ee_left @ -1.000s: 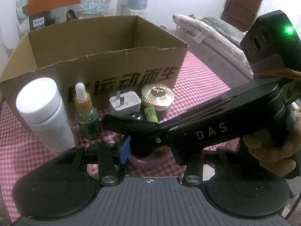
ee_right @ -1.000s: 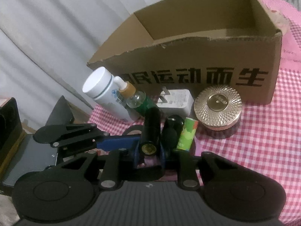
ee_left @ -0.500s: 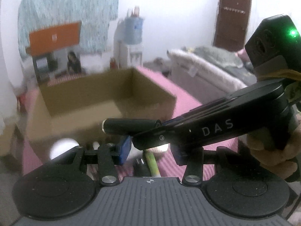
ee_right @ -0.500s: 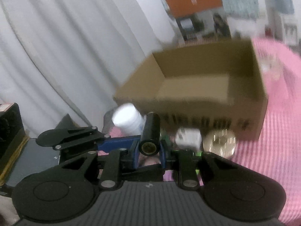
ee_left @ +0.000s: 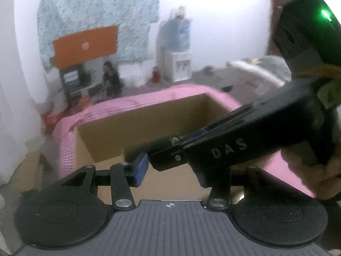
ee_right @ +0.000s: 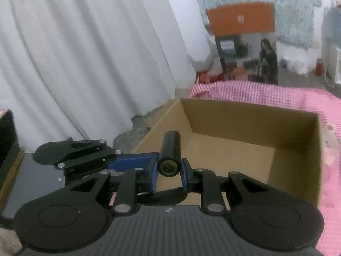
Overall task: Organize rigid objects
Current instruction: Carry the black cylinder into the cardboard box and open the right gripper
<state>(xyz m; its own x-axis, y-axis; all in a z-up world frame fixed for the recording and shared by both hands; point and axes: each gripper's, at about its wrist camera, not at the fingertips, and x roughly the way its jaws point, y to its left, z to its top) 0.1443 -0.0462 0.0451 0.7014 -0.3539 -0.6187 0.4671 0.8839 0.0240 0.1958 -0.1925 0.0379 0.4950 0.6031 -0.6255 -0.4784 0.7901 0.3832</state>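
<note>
Left gripper (ee_right: 127, 156), left of centre in the right wrist view: jaws partly spread, nothing seen between them. Black cylinder (ee_right: 169, 152), centre of frame: pinched at its near end between the blue pads of the right gripper (ee_right: 169, 171), held above the near left corner of the cardboard box (ee_right: 251, 115). Box interior, centre to right: looks bare, so judged early in the task, no item yet stowed; release of the cylinder pending. Pink checked cloth (ee_right: 298, 98), right: carries the box. Against the frame a second back: both tools have risen from table level, and the bottles, plug and gold lid have dropped out of view.
</note>
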